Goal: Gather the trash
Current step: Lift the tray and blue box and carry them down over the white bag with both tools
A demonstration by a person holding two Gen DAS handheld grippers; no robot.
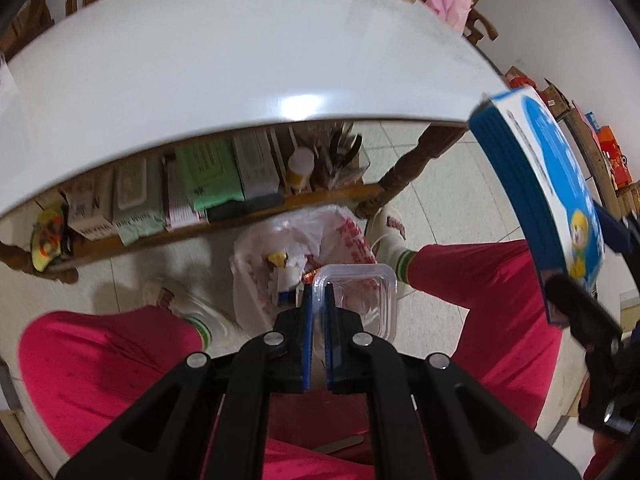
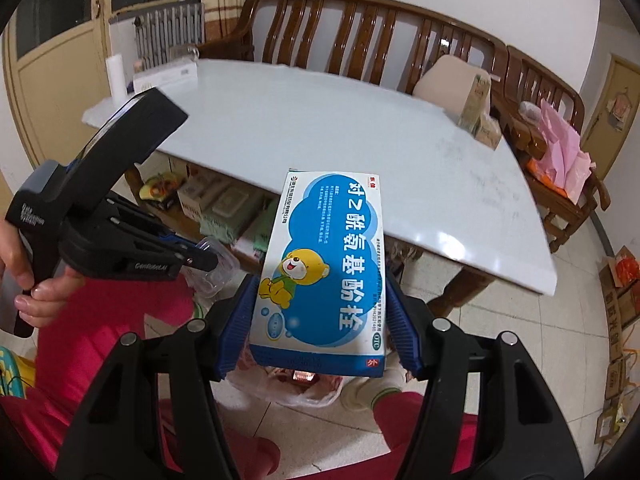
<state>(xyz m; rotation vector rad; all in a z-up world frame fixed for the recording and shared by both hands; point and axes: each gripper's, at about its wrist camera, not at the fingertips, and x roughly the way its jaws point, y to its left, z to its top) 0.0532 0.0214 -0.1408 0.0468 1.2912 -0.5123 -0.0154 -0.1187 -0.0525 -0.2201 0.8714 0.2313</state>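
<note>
My left gripper (image 1: 318, 292) is shut on the rim of a clear plastic container (image 1: 360, 300) and holds it over an open white plastic trash bag (image 1: 280, 248) on the floor. The bag has scraps inside. My right gripper (image 2: 320, 320) is shut on a blue and white medicine box (image 2: 324, 264) with a cartoon bear. The box also shows at the right of the left wrist view (image 1: 548, 196). The left gripper (image 2: 200, 258) with the container (image 2: 218, 266) shows at the left of the right wrist view. The bag (image 2: 288, 390) lies below the box.
A white-topped wooden table (image 1: 240, 60) stands ahead, with a lower shelf (image 1: 180, 184) full of boxes and packets. A wooden bench (image 2: 360, 32) stands behind the table. The person's red-trousered legs (image 1: 100, 360) flank the bag. Cardboard boxes (image 2: 616, 304) line the right wall.
</note>
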